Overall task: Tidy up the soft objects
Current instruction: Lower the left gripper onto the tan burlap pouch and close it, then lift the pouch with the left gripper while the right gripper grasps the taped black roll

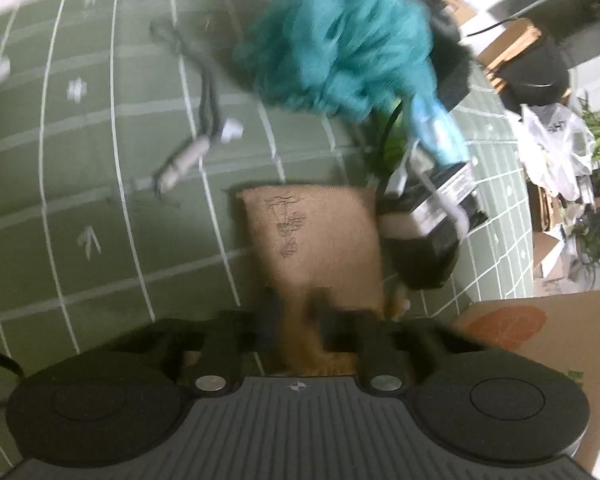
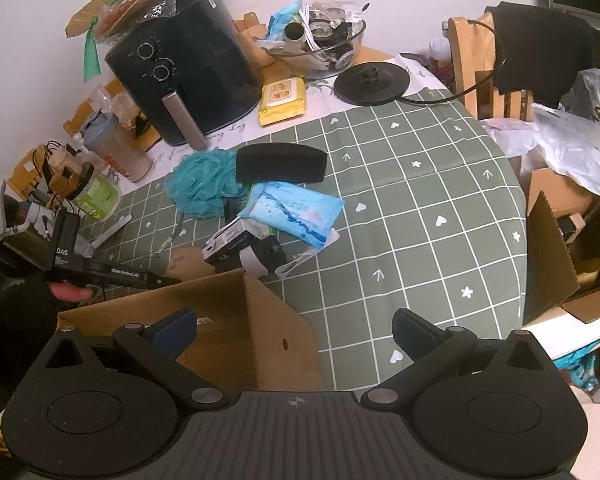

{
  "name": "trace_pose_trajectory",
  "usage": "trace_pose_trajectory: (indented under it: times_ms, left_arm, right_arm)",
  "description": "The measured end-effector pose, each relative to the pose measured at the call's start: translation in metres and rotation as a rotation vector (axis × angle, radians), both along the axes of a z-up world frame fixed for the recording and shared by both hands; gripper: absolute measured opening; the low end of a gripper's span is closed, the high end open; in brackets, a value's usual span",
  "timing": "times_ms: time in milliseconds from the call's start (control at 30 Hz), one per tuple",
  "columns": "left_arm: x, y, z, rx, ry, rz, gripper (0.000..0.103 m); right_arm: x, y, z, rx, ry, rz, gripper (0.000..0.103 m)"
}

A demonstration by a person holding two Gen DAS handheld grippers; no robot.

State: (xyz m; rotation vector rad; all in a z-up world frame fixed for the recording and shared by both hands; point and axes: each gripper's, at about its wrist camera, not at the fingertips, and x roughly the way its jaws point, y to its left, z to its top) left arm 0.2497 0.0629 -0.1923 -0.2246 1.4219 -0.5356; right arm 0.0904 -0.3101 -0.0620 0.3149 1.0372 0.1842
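Note:
In the left wrist view my left gripper (image 1: 296, 312) is shut on the near edge of a tan burlap pouch (image 1: 312, 236) lying on the green checked tablecloth (image 1: 100, 160). Beyond it are a teal bath pouf (image 1: 336, 44), a black sponge (image 1: 452, 76) and a blue wipes pack (image 1: 436, 128). In the right wrist view my right gripper (image 2: 296, 332) is open and empty above an open cardboard box (image 2: 236, 320). The pouf (image 2: 204, 184), black sponge (image 2: 280, 164), blue wipes pack (image 2: 296, 208) and pouch (image 2: 188, 258) lie mid-table. The left gripper (image 2: 168, 280) shows at the left.
A black air fryer (image 2: 184, 64), yellow wipes pack (image 2: 282, 100), kettle base (image 2: 372, 80) and glass bowl of clutter (image 2: 320, 36) stand at the back. Bottles and jars (image 2: 100, 188) are at the left. A chair and plastic bags (image 2: 568, 144) stand at the right of the table edge.

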Motion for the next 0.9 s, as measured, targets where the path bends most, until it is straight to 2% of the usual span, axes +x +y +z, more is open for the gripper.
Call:
trace_pose_trajectory:
  times_ms: [67, 167, 567, 733, 900]
  left_arm:
    - [-0.001, -0.001, -0.002, -0.008, 0.009, 0.002, 0.008]
    - [-0.003, -0.002, 0.002, 0.001, -0.021, -0.002, 0.004]
    - [-0.017, 0.004, 0.059, 0.045, -0.237, -0.031, 0.003]
    - [-0.027, 0.011, 0.082, 0.059, -0.31, 0.001, 0.003]
    - [-0.038, 0.013, 0.106, 0.07, -0.372, 0.049, 0.003]
  right_arm:
    - [0.001, 0.0, 0.001, -0.002, -0.002, 0.0, 0.103]
    - [0.002, -0.001, 0.001, -0.004, -0.003, -0.001, 0.103]
    - [0.019, -0.013, 0.004, -0.019, -0.035, 0.043, 0.103]
    - [0.037, -0.018, 0.007, -0.03, -0.068, 0.1, 0.103]
    - [0.062, -0.015, -0.004, -0.061, -0.08, 0.176, 0.103]
